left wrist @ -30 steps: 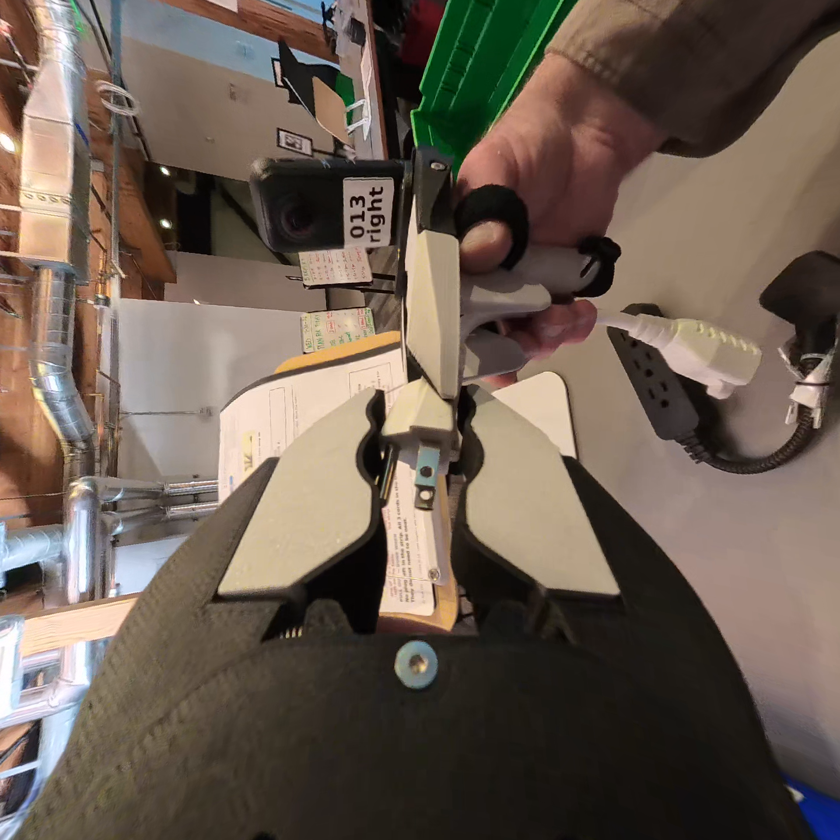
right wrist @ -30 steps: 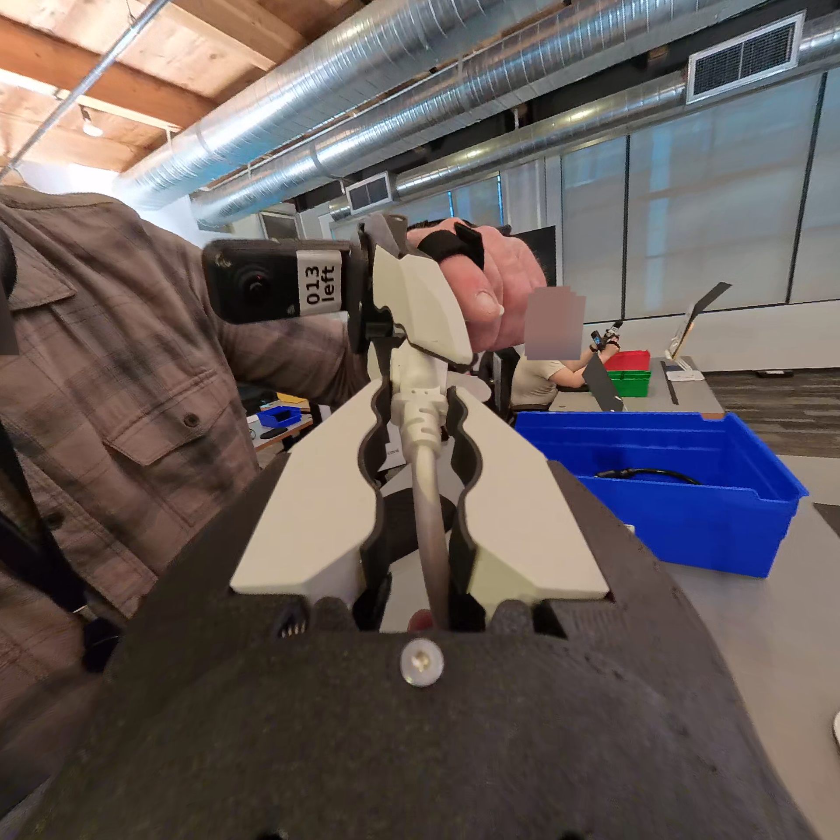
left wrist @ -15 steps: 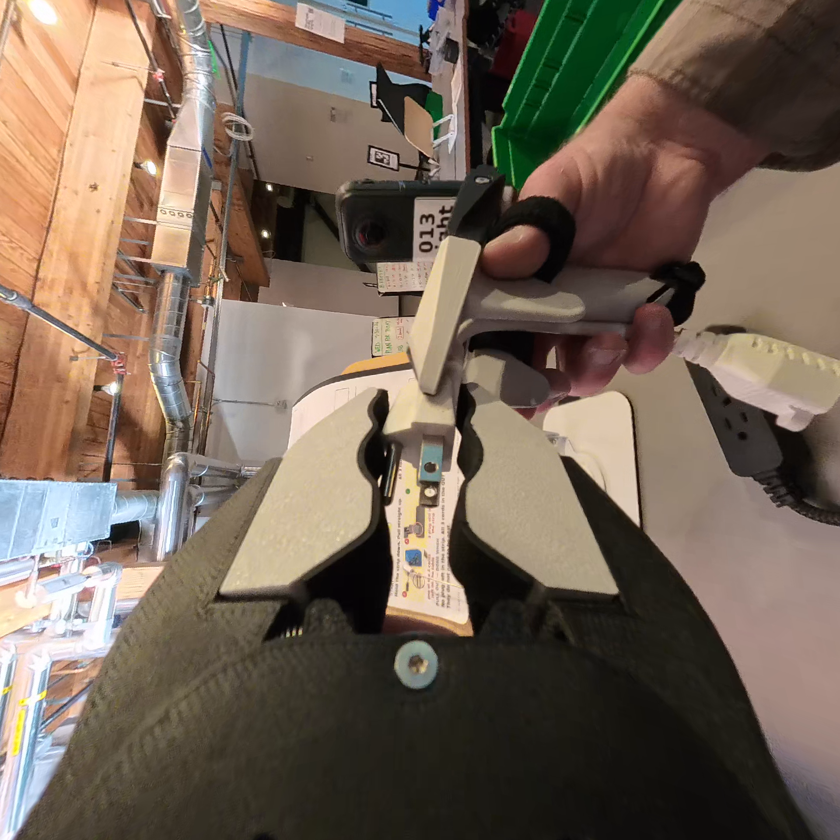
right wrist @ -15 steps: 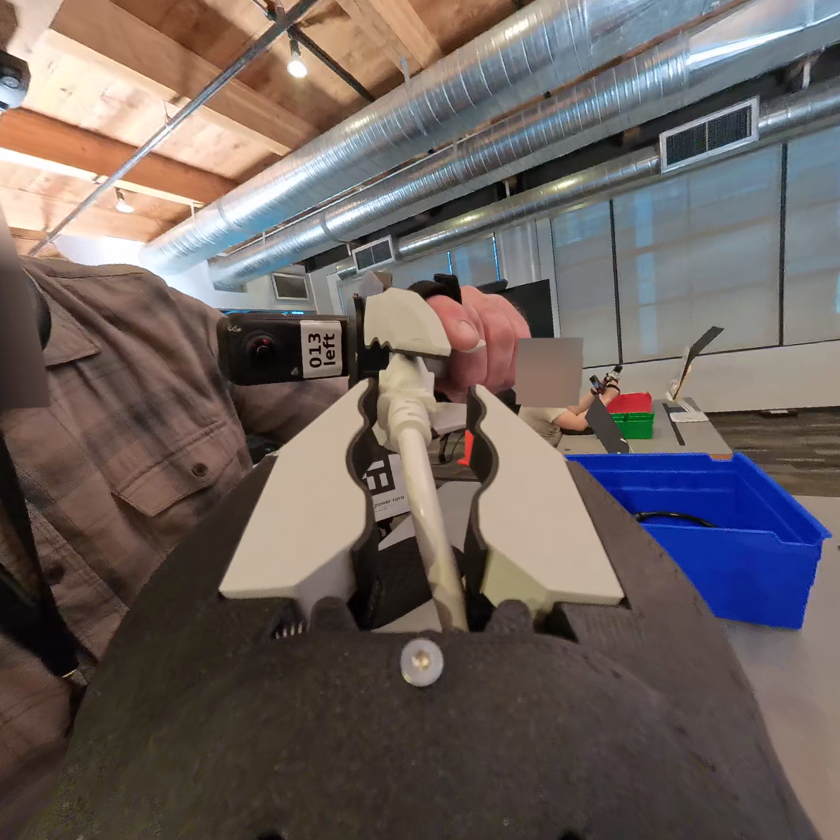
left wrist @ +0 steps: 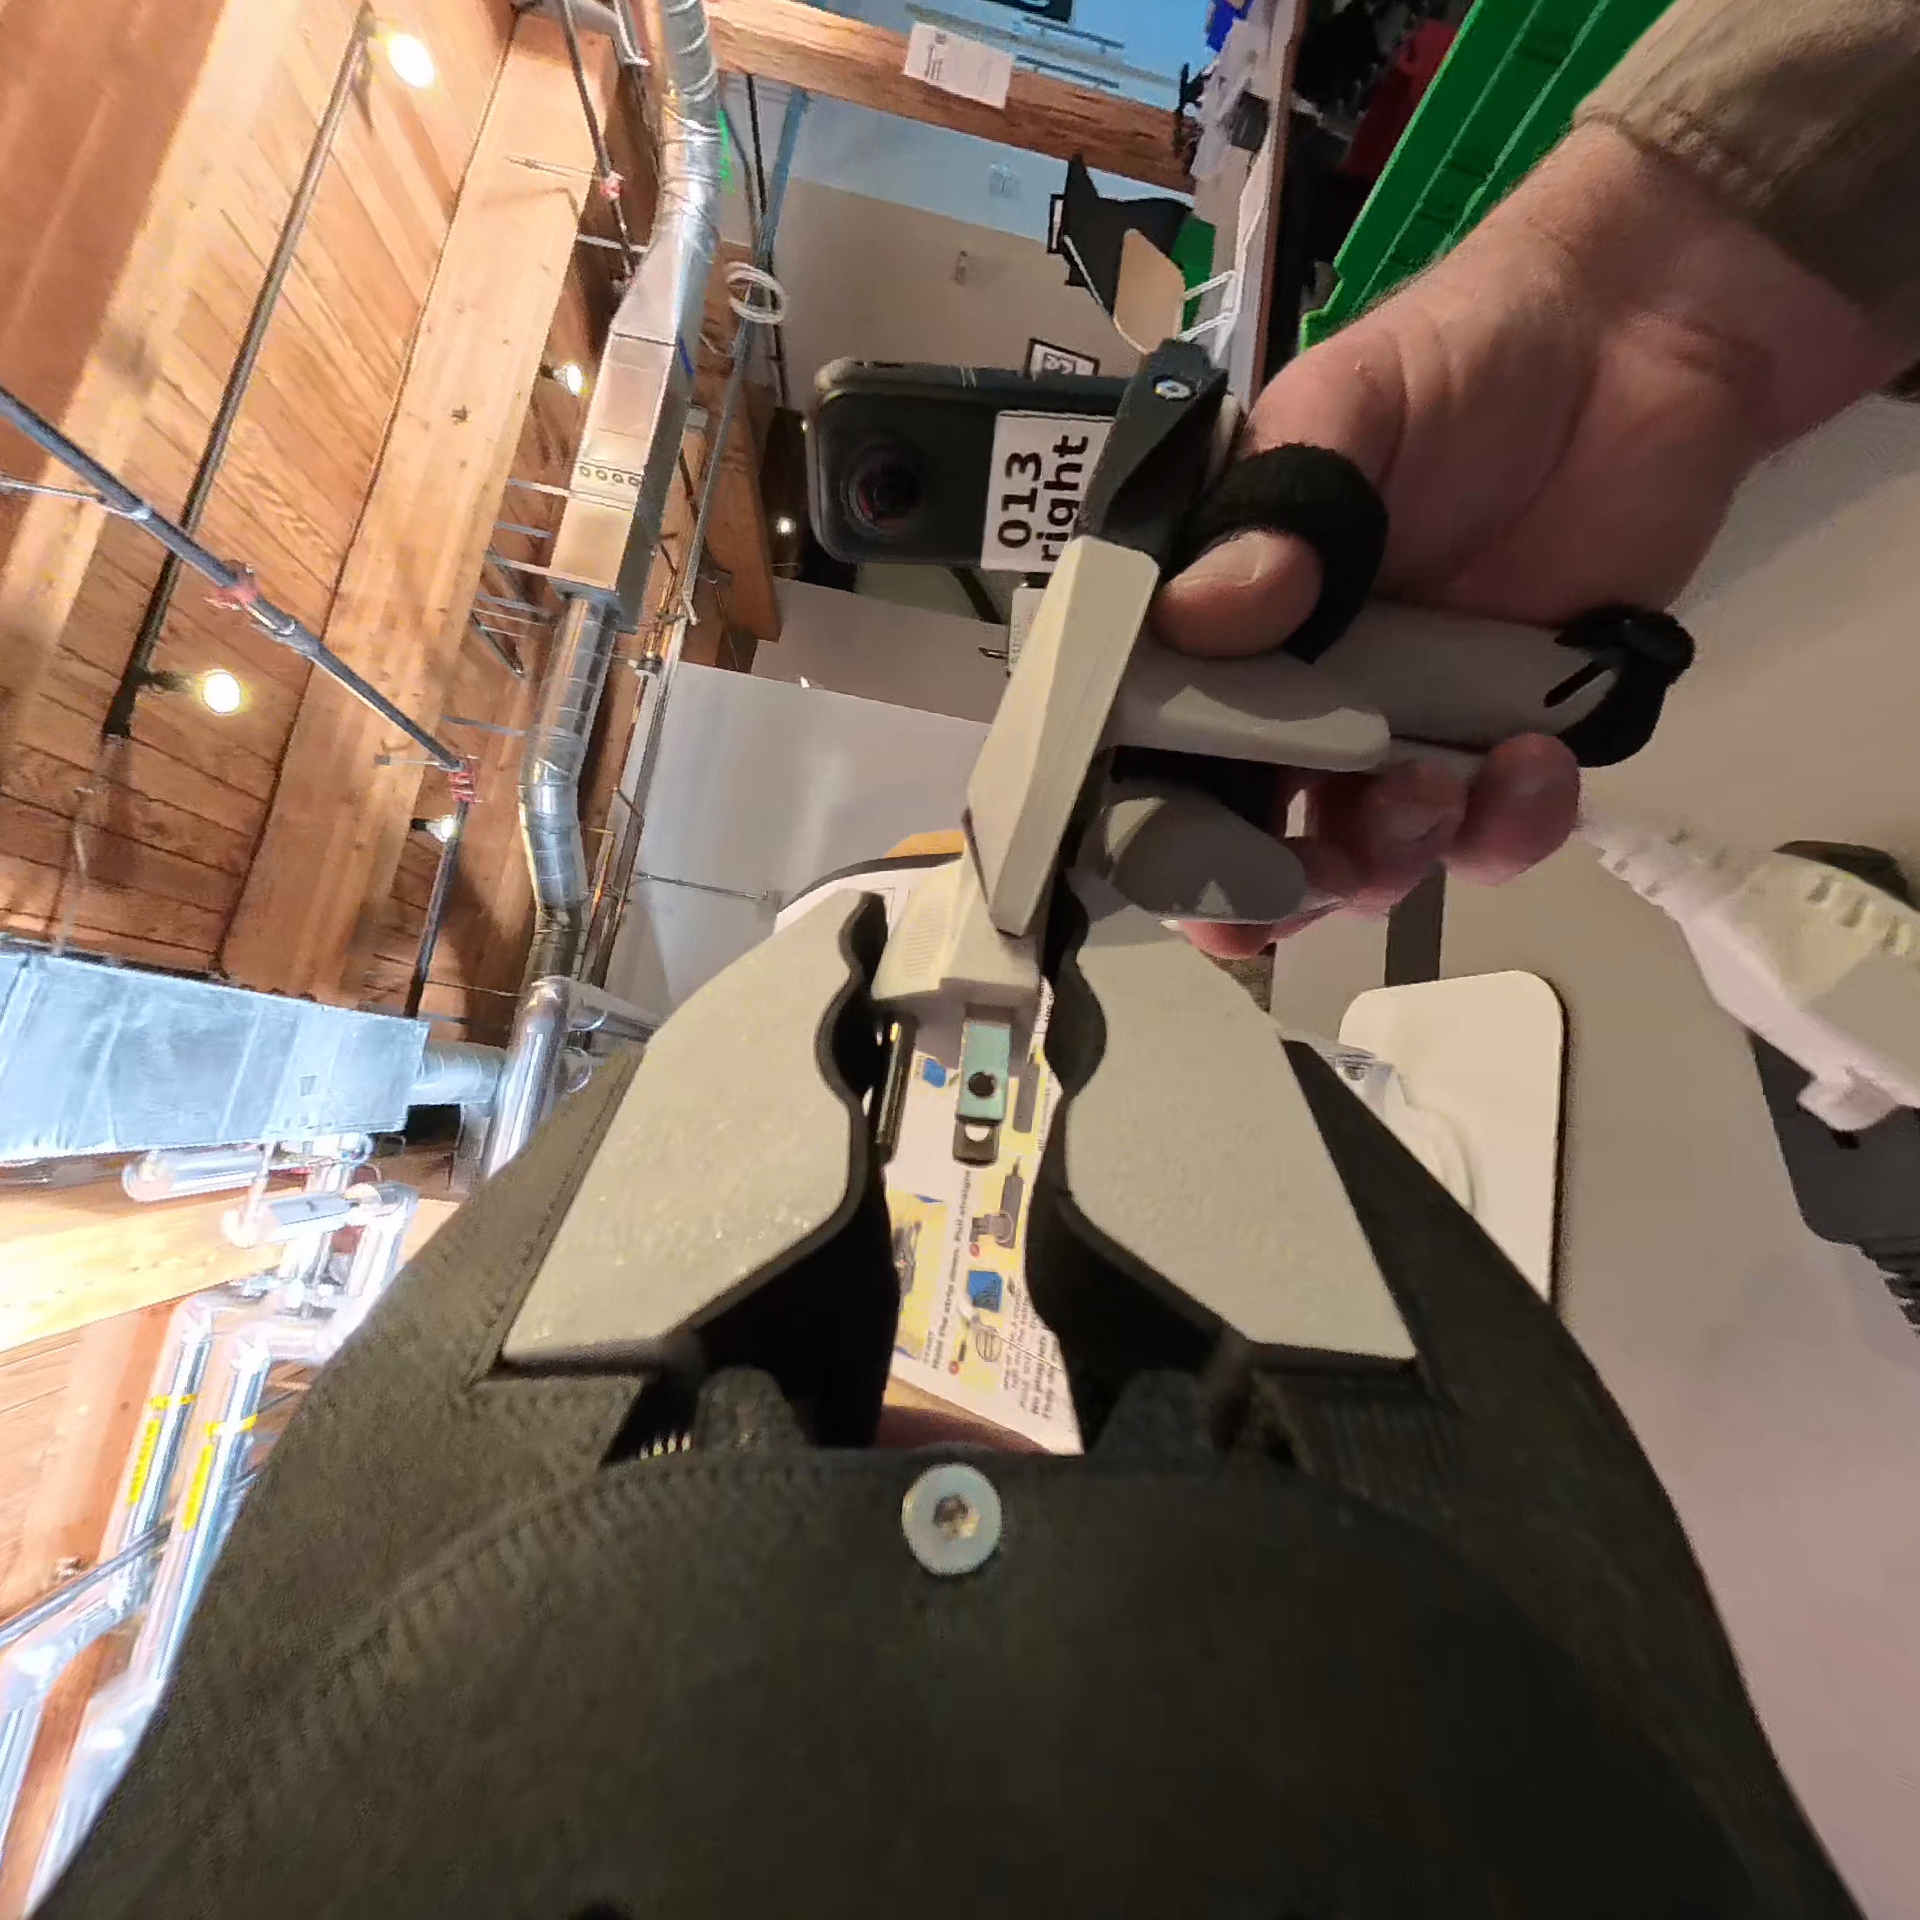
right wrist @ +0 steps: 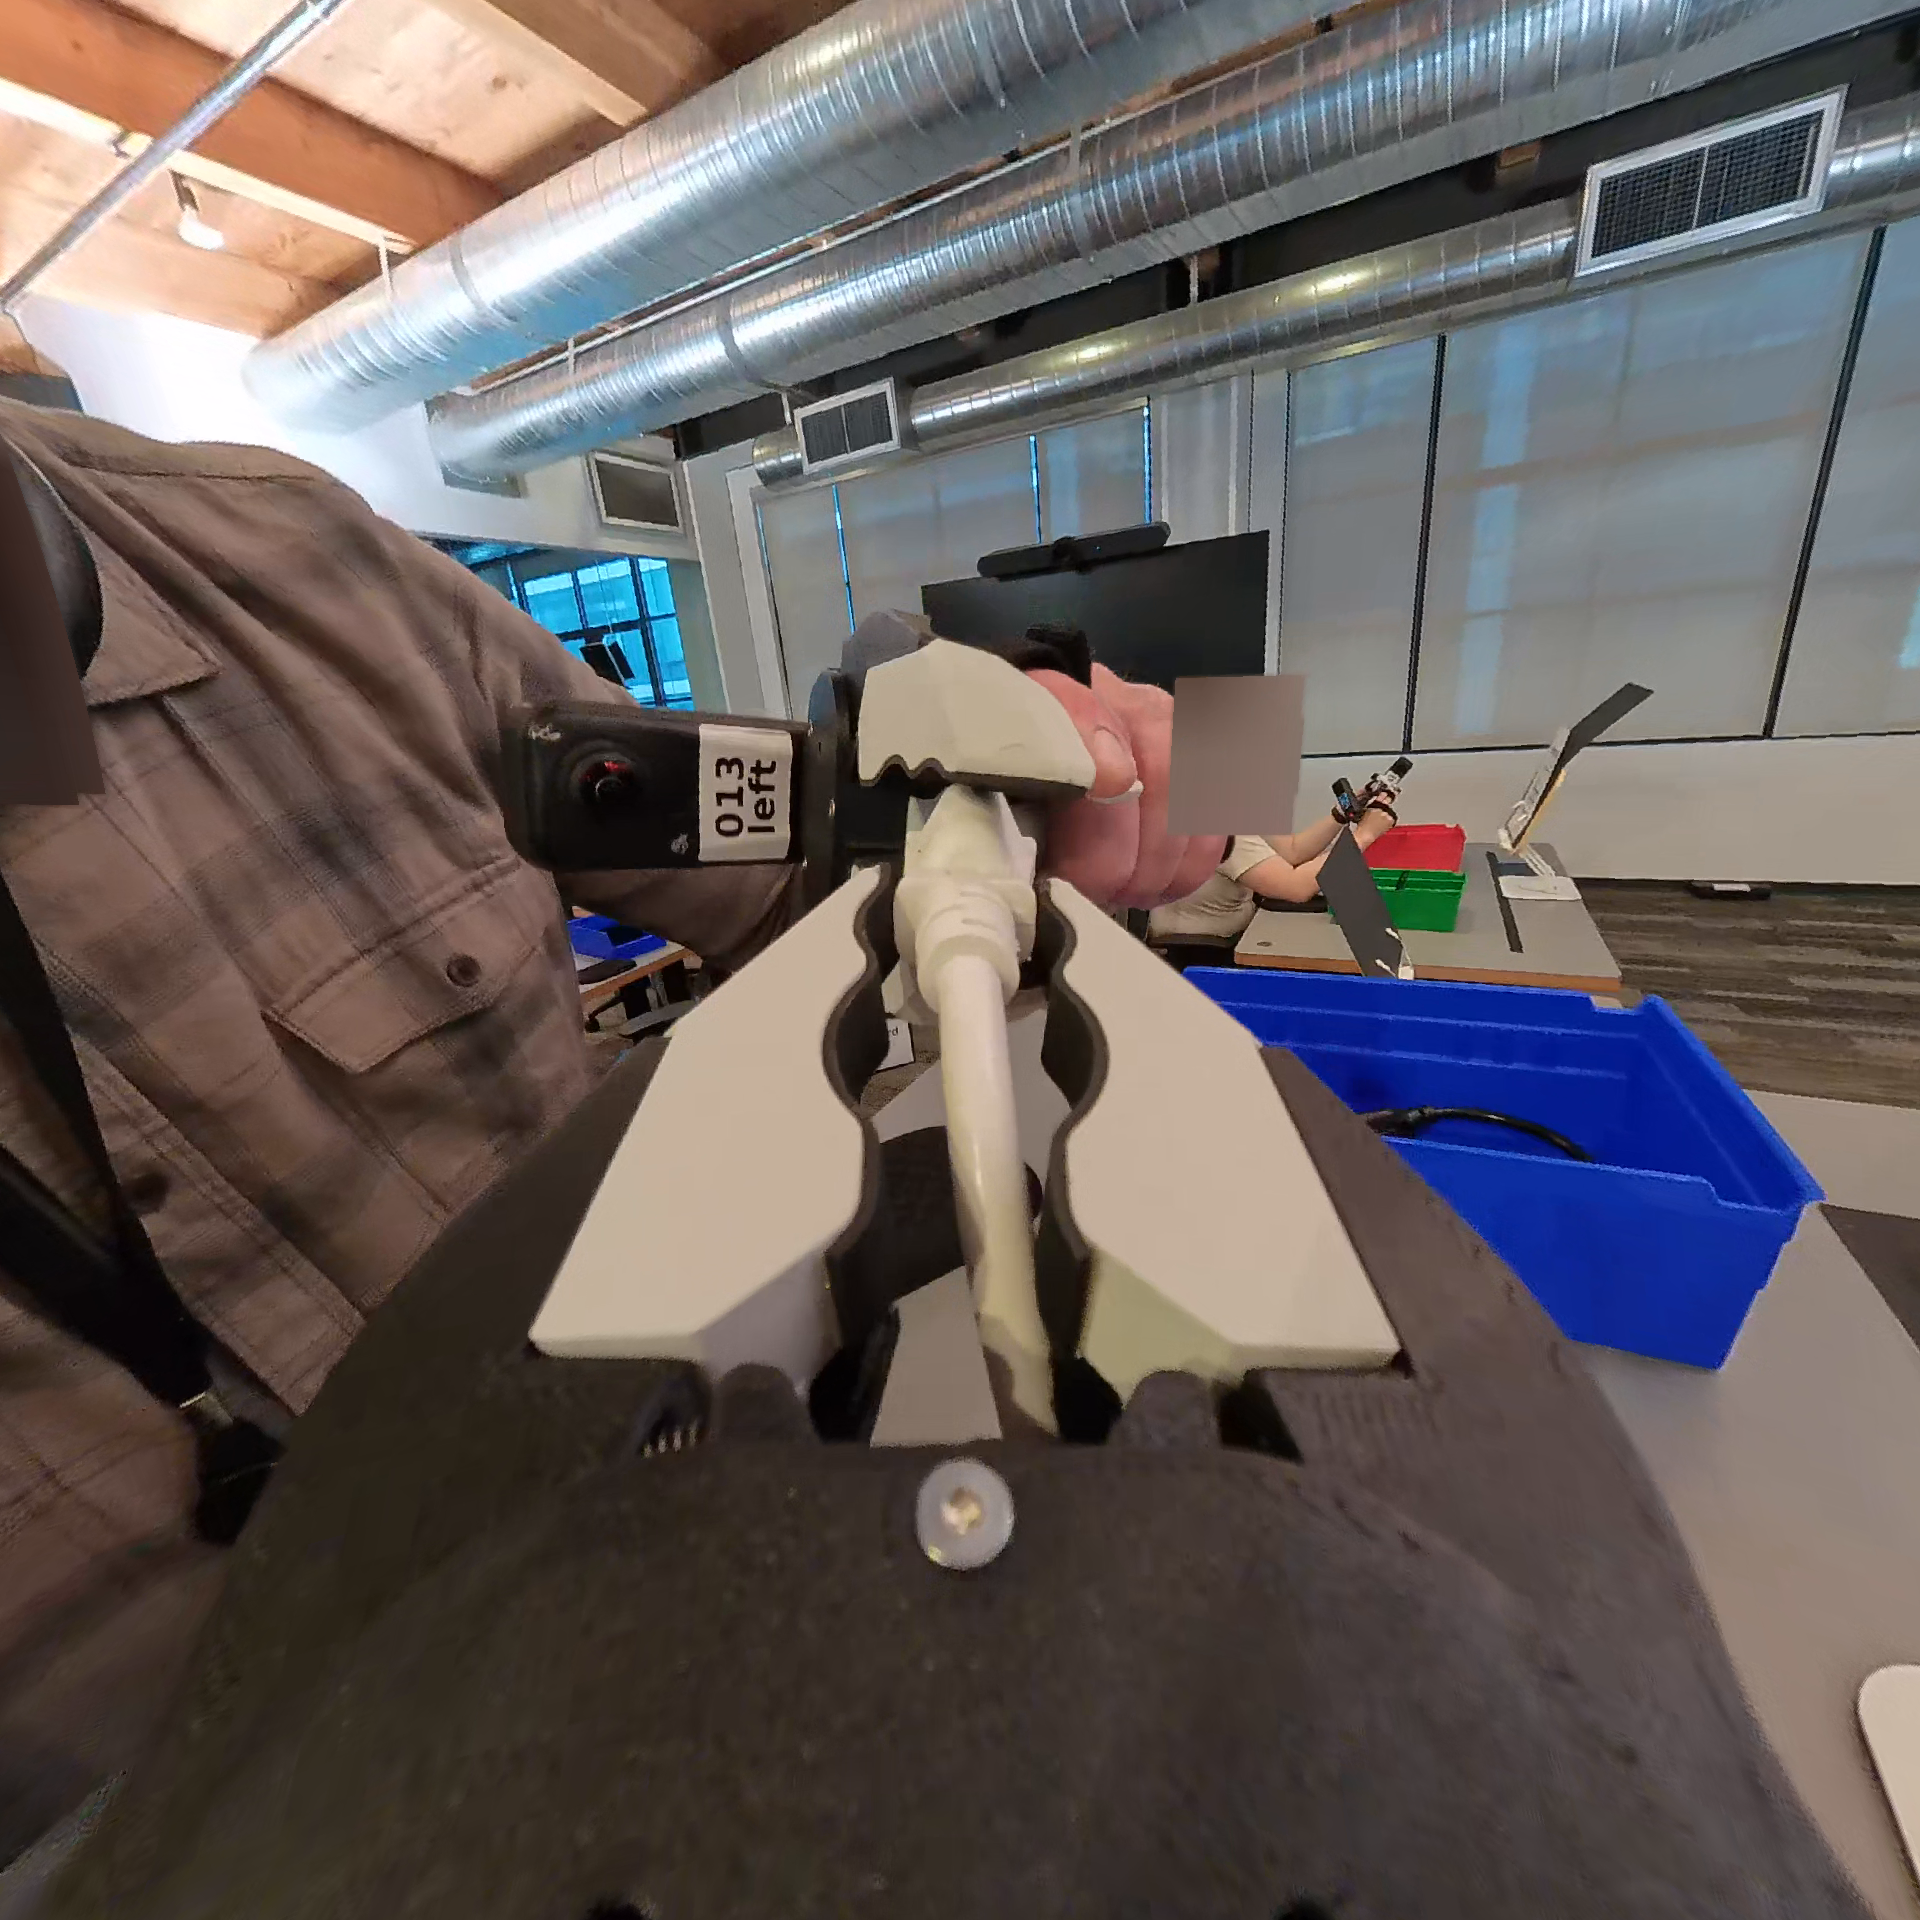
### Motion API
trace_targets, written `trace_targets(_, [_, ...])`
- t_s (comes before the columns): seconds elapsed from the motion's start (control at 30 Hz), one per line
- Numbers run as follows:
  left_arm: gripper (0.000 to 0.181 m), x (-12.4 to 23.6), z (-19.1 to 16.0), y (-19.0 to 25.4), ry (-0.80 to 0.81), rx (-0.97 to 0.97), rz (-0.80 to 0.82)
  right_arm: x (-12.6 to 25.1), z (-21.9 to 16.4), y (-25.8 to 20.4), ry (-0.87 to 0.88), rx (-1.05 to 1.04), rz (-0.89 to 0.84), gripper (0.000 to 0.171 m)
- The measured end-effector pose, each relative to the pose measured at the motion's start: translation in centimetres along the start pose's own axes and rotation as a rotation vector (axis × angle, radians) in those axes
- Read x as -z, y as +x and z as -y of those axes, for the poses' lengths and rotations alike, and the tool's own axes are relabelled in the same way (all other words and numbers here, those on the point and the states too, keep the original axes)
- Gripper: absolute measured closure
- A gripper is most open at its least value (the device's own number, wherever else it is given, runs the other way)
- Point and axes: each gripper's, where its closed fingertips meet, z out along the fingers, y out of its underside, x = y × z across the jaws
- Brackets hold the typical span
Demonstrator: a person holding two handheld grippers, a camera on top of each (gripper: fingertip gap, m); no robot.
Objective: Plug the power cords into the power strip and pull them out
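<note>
A white three-prong plug (left wrist: 961,961) is held in the air between both grippers, prongs pointing toward the left wrist camera. My left gripper (left wrist: 961,987) is shut on the plug head. My right gripper (right wrist: 966,920) is shut on the plug's (right wrist: 966,883) rear, and its white cord (right wrist: 987,1174) runs back between the fingers. One finger (right wrist: 966,717) of the left gripper shows above the plug. A second white plug (left wrist: 1766,935) lies at the black power strip (left wrist: 1839,1184) on the grey table; I cannot tell if it is plugged in.
A blue bin (right wrist: 1558,1153) holding a black cable stands on the grey table (right wrist: 1766,1507) to the right. Green bins (left wrist: 1455,156) are at the far side. A printed sheet (left wrist: 977,1247) and a white board (left wrist: 1455,1091) lie below the grippers. A person sits at a far table. Left and right tips are no more than a few centimetres apart.
My right gripper opened around the plug half a second ago and has closed on it again. Both grippers have tilted and shifted while my left gripper kept its hold.
</note>
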Motion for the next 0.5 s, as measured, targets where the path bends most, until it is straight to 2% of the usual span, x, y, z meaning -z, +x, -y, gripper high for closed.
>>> trace_targets(0.17, [0.153,0.05,-0.08,-0.07,0.022,-0.012,0.034,-0.13,0.11,0.29,-0.011,0.005,-0.045,0.146])
trace_targets(0.27, [0.153,0.07,0.04,0.07,0.031,-0.014,0.035,-0.27,0.22,0.58,-0.007,-0.004,-0.070,0.139])
trace_targets(0.4, [0.153,0.07,-0.26,0.57,0.023,0.008,0.022,-0.26,-0.44,0.28,-0.035,-0.002,-0.035,0.148])
trace_targets(0.5, [0.154,0.15,-0.03,0.70,0.035,0.022,0.015,-0.25,-0.61,0.05,-0.052,0.023,-0.030,0.147])
